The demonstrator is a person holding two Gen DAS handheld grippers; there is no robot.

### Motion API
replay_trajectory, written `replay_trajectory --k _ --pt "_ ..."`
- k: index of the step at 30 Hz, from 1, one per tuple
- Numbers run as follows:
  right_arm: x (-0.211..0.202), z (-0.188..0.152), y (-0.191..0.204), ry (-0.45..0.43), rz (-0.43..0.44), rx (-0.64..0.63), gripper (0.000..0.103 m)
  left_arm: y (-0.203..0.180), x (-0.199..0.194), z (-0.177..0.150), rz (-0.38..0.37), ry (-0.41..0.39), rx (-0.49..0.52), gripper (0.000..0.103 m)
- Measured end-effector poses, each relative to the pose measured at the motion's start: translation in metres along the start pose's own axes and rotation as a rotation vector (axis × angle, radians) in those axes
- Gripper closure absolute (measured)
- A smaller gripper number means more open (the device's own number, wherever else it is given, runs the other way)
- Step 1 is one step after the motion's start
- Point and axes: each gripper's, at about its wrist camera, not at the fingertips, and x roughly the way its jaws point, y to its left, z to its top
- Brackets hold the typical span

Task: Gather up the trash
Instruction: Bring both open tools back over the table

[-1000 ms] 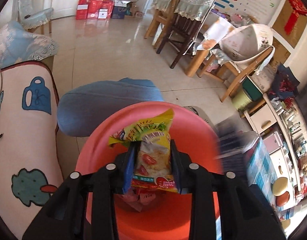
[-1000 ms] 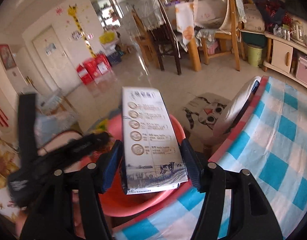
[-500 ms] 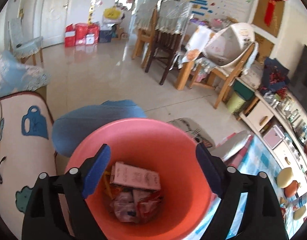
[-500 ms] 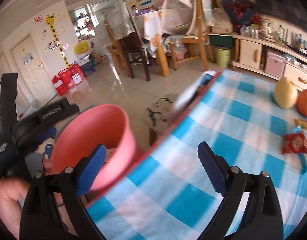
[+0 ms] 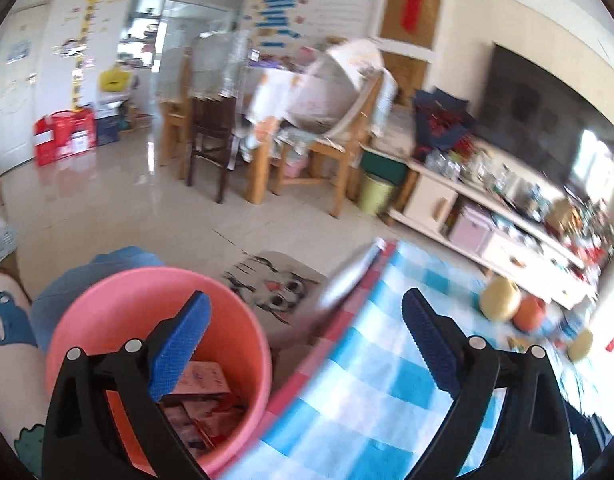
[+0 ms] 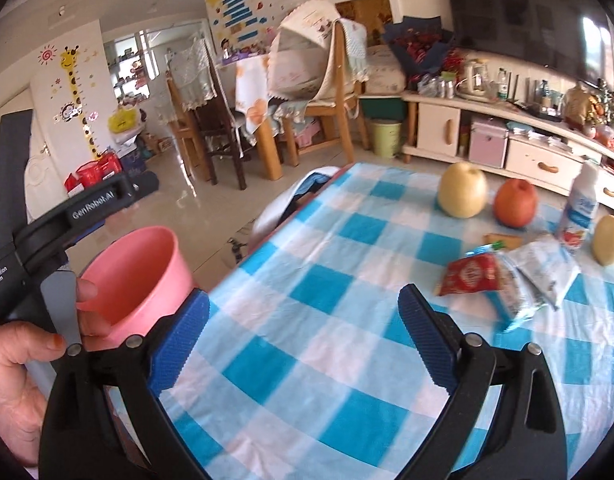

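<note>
A pink bin [image 5: 107, 308] stands on the floor at the table's left edge, with a pink carton [image 5: 205, 378] and wrappers inside. My left gripper [image 5: 305, 296] hangs above the bin's right rim, its jaws opening with nothing between them. My right gripper [image 6: 305, 296] is open and empty over the blue checked tablecloth [image 6: 331, 360]. Ahead of it to the right lie a red wrapper [image 6: 471, 276], a white wrapper [image 6: 543, 268] and a blue-edged packet [image 6: 507, 304]. The bin [image 6: 147, 272] shows at its left.
A pear [image 6: 463, 194], an apple [image 6: 515, 202], a white bottle [image 6: 579, 216] and another yellow fruit [image 6: 609, 240] stand at the table's far side. A hand [image 6: 15, 360] holds the other gripper's handle at left. Chairs and a TV cabinet stand beyond.
The left gripper let the yellow snack bag drop into the bin and opened. The right gripper let go of the milk carton and opened. Both swung right toward the table.
</note>
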Motion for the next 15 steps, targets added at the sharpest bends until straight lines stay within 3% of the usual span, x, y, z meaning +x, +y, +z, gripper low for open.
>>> replay_trajectory --k 3,15 --pt "-0.009 -0.004 -0.012 -0.014 -0.019 0.0 0.005 -0.02 0.003 -0.004 -0.021 0.049 0.067 0.007" --pt "-0.038 -0.018 -0.059 -0.017 -0.077 0.015 0.004 -0.087 0.0 -0.029 -0.076 0.081 0.294 0.007"
